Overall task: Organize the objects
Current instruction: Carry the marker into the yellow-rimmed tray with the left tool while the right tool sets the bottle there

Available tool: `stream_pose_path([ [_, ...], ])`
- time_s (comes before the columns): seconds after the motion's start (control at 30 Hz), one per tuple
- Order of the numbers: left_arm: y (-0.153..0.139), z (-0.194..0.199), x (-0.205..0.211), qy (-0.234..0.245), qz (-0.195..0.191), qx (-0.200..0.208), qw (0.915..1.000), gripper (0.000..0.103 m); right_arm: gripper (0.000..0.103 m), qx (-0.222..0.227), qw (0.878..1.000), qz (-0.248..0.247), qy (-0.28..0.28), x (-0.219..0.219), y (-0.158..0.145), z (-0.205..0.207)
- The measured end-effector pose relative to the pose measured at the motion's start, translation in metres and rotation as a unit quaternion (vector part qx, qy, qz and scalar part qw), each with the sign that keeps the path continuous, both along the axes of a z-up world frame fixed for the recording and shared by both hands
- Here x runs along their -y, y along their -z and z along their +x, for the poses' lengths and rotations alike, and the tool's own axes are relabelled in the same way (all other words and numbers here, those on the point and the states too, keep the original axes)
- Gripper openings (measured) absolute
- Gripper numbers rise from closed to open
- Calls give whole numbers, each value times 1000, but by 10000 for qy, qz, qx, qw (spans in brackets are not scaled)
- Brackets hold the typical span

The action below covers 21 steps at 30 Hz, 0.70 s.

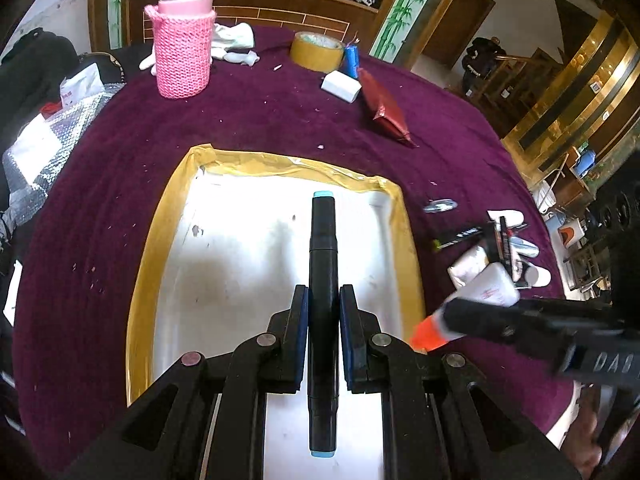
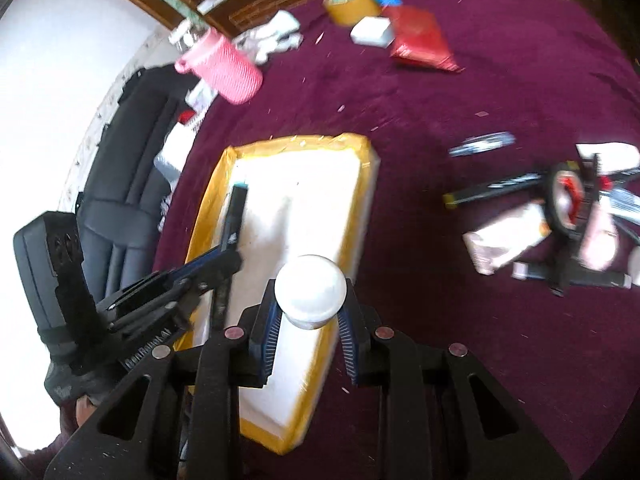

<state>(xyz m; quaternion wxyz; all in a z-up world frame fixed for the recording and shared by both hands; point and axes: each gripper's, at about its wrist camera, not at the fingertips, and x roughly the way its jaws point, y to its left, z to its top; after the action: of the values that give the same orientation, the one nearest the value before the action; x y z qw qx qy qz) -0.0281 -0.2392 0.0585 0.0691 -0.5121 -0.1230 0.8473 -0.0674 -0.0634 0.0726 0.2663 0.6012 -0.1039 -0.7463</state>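
A white foam tray with a yellow taped rim (image 1: 404, 240) lies on the purple cloth; it also shows in the right wrist view (image 2: 360, 168). My left gripper (image 1: 323, 312) is shut on a black marker with light blue ends (image 1: 322, 240), held over the tray. The marker also shows in the right wrist view (image 2: 236, 212). My right gripper (image 2: 309, 312) is shut on a white bottle (image 2: 310, 290) at the tray's right edge. In the left wrist view that bottle (image 1: 490, 290) has an orange cap (image 1: 430, 334).
A pink knitted bottle holder (image 1: 182, 52), white gloves (image 1: 234, 40), a tape roll (image 1: 316, 50), a blue battery (image 1: 352, 60), a white box (image 1: 340, 86) and a red packet (image 1: 386, 110) lie at the far side. Several loose items (image 2: 560, 216) are heaped to the right.
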Motion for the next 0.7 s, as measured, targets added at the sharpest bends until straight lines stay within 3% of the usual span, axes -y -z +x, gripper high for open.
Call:
stream_pose_path([
  [0.23, 27, -30, 6, -39, 148, 192, 9997, 11, 25, 181, 9982, 569, -25, 37, 32, -34],
  [0.6, 50, -48, 5, -45, 634, 335, 9974, 11, 25, 34, 9944, 1052, 129, 44, 31, -59],
  [0.67, 49, -49, 5, -50, 648, 304, 9974, 21, 26, 25, 9934, 1125, 198, 43, 33, -63],
  [0.7, 49, -50, 5, -54, 662, 290, 9974, 32, 26, 48, 9936, 1106, 238, 42, 33, -65],
])
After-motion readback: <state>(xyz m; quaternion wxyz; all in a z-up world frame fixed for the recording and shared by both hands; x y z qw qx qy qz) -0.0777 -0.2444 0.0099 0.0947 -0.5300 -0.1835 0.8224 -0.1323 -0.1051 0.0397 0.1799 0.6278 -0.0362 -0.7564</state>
